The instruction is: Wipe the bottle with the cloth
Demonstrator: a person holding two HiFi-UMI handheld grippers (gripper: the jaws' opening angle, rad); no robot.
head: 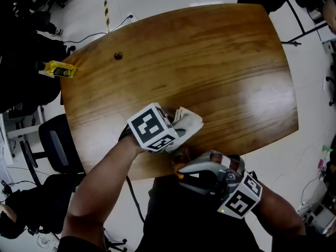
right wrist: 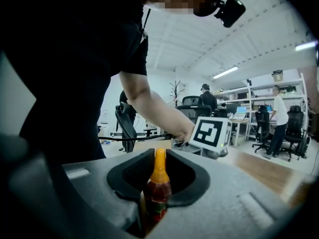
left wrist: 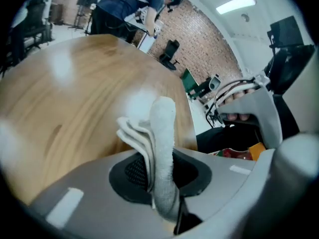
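By the bench (head: 220, 72) edge, the right claw's (right wrist: 159, 173) gripped bottle (right wrist: 157, 193) may slip if the cloth (left wrist: 162, 133) (left claw (left wrist: 159, 178) pinches it) rubs hard.

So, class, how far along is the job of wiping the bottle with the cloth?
Done: the left tool is shut on the folded cloth, and the right tool is shut on the bottle. In hand: both are held close together by the table's near edge. Left: the wiping itself; the left gripper view shows the cloth clear of the bottle.
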